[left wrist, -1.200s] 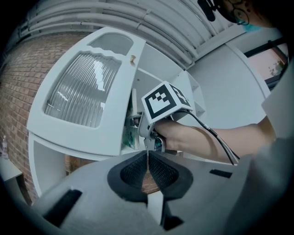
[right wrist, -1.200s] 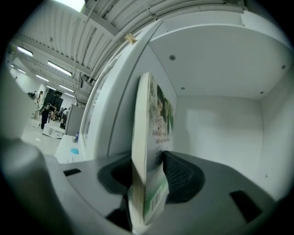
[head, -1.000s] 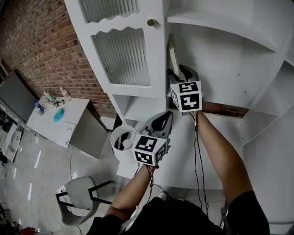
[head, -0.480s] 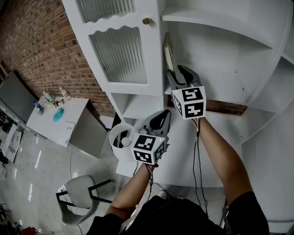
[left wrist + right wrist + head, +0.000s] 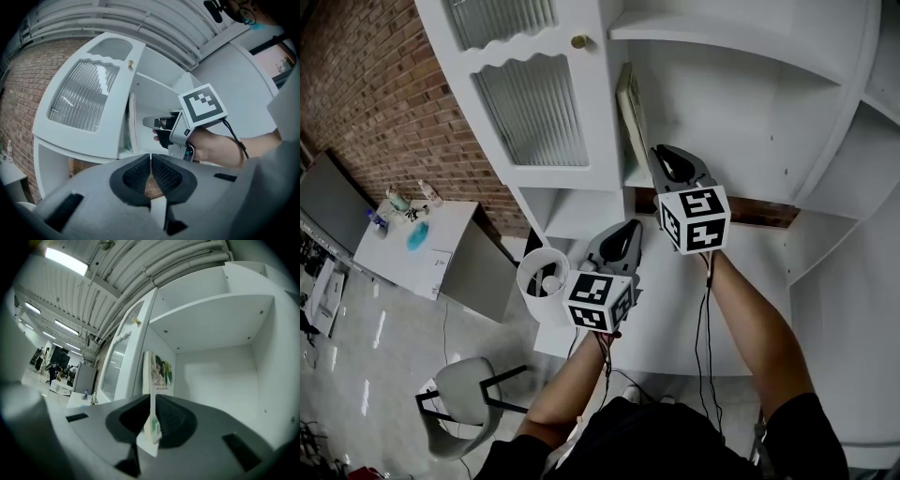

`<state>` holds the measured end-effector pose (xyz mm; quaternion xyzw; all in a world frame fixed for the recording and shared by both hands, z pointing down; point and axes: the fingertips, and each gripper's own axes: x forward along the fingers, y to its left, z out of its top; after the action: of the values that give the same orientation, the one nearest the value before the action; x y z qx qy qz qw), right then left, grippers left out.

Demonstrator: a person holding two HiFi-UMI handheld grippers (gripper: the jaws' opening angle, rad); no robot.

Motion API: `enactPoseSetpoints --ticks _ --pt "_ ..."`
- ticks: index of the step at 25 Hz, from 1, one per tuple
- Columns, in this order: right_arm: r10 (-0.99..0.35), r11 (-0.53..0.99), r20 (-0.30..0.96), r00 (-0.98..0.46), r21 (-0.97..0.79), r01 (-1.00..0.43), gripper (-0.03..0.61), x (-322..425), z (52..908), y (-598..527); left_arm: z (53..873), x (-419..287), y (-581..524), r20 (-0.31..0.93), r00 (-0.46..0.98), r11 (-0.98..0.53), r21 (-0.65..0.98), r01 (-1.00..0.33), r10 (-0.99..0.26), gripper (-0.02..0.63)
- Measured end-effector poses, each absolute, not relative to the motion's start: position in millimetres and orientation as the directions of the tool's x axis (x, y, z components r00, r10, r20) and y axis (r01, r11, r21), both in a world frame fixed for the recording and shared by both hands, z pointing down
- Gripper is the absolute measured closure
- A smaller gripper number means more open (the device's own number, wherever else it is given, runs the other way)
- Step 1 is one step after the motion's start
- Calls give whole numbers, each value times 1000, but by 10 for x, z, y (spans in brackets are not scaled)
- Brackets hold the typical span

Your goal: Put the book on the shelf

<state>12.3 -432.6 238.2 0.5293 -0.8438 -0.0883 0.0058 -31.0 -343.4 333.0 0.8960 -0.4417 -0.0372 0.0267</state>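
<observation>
Book (image 5: 151, 380) stands upright in the shelf (image 5: 220, 376), at 11 o'clock from the right claw (image 5: 667, 159) in the head view, just beside the compartment's left wall. The right claw has just been closing and now pinches the book's near lower edge. The left claw (image 5: 150, 157), at 7 o'clock from it, is pressed together and empty. I judge the placing nearly done: better to set the book flat against the wall, then open and draw straight back, so nothing tips.
</observation>
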Motion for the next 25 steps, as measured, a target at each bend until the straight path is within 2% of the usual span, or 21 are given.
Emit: enactPoseSetpoints --ticks 8,16,25 --pt "-879 456 -104 -466 102 -884 545 250 2429 -4035 3147 -379 -3336 -124 548 -557 45 -830 -827 594" --pt "-871 459 -169 -461 56 -887 546 532 2479 -3592 3131 -335 -3202 -135 559 -566 19 -824 -818 595" --pt "-880 449 -177 -441 -5 -894 548 790 2734 -3121 3215 -235 -3007 -135 548 -553 4 -833 -826 595"
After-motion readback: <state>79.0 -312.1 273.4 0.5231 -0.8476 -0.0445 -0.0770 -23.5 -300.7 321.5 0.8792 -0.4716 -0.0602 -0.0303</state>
